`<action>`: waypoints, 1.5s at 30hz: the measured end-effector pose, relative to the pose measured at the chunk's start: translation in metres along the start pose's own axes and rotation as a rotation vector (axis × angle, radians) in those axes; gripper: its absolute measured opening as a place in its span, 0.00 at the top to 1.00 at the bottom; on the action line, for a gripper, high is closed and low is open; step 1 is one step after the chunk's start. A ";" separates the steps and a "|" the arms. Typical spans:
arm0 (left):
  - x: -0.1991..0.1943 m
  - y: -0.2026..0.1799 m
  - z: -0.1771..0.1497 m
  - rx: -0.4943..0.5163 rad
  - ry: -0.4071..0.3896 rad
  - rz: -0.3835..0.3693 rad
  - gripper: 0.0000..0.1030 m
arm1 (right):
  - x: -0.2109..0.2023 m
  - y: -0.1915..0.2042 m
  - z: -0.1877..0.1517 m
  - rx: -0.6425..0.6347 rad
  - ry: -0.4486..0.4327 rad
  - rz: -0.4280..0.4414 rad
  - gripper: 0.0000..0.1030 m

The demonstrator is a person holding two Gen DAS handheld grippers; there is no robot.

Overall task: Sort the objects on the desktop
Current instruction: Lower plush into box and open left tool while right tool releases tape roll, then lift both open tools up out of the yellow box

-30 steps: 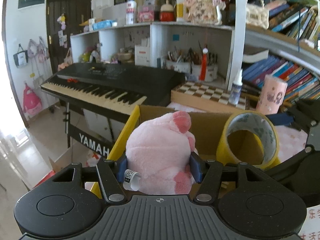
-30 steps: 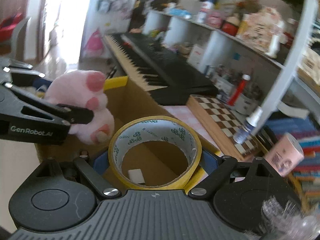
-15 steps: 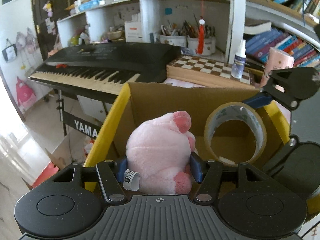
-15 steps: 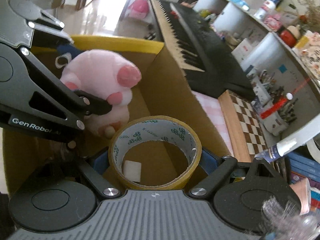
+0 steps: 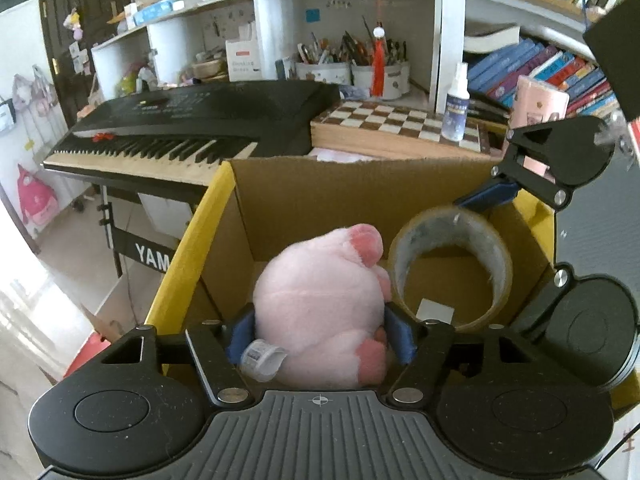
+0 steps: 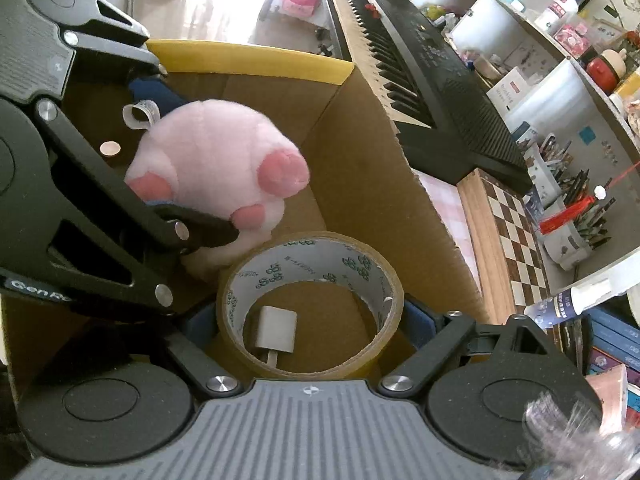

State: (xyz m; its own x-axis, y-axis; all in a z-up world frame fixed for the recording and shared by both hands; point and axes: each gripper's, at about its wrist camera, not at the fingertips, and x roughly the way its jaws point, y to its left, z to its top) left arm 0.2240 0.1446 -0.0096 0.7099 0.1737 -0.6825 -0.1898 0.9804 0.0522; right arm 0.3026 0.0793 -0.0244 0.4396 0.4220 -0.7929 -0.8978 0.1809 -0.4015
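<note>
An open cardboard box [image 6: 360, 152] with yellow-taped rims carries the things; on its brown floor lies a small white charger plug [image 6: 276, 330], seen through the ring of a tape roll [image 6: 310, 304]; a coin [image 6: 109, 148] lies on the box floor near the far corner; beyond the box, a worktop under a pink checked cloth [image 6: 448, 204] carries a wooden chessboard [image 5: 400, 126], and a spray bottle [image 5: 456, 104] stands on the board.
</note>
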 end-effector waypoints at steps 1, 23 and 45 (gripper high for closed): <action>-0.003 0.001 0.000 -0.005 -0.016 0.002 0.29 | -0.002 0.001 0.000 -0.001 -0.003 -0.007 0.09; -0.086 0.008 -0.015 -0.059 -0.238 0.045 0.22 | -0.104 0.028 -0.020 0.267 -0.228 -0.239 0.07; -0.144 0.022 -0.071 -0.081 -0.276 0.029 0.22 | -0.185 0.094 -0.072 0.783 -0.368 -0.436 0.09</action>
State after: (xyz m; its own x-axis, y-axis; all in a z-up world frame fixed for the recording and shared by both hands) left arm 0.0692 0.1347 0.0381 0.8588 0.2313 -0.4572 -0.2584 0.9660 0.0033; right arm 0.1383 -0.0458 0.0515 0.8220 0.4049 -0.4005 -0.4789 0.8720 -0.1015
